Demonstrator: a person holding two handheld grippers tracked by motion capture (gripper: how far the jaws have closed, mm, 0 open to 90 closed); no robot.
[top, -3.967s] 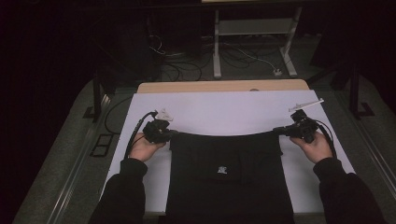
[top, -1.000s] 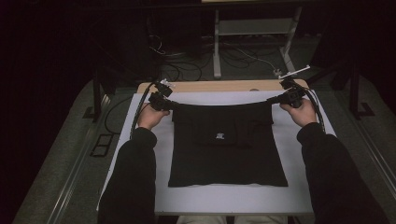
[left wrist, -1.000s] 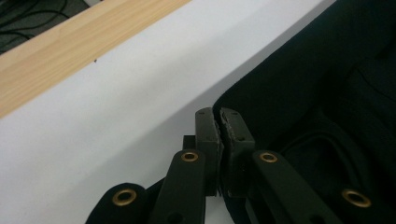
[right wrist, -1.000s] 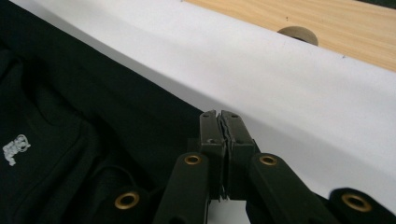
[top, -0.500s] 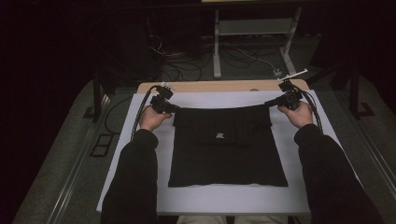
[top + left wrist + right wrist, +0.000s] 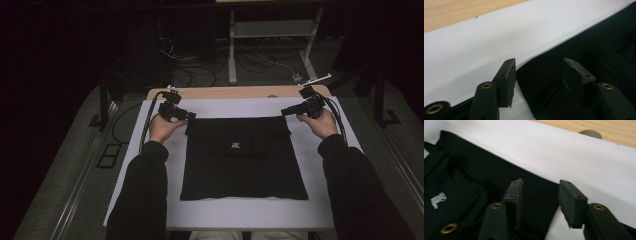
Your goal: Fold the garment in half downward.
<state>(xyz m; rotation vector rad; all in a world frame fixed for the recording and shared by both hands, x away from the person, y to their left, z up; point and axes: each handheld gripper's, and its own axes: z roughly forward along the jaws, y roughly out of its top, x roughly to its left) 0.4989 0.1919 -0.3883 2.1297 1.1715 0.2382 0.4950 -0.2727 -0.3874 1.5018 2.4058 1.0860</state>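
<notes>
A black garment (image 6: 242, 160) with a small white logo (image 6: 234, 146) lies flat on the white sheet (image 6: 320, 210). My left gripper (image 6: 191, 116) is at the garment's far left corner and my right gripper (image 6: 283, 112) at its far right corner. Both pairs of jaws have just been opening. In the left gripper view the left gripper (image 6: 537, 62) stands open over the garment's edge (image 6: 599, 45), its pads clear of the cloth. In the right gripper view the right gripper (image 6: 540, 181) stands open the same way, straddling the garment's corner (image 6: 474, 170), with the logo (image 6: 437, 200) off to the left.
The sheet covers a wooden table whose bare far strip (image 6: 240, 92) has a round hole (image 6: 590, 133). Cables trail from both grippers over the table's sides. Beyond the table, a white stand (image 6: 270, 30) and loose cables sit on the dark floor.
Both grippers carried the garment's edge from mid table to the far side. Since the last earlier frame their jaws have opened and let go of the corners; the hands stayed in place.
</notes>
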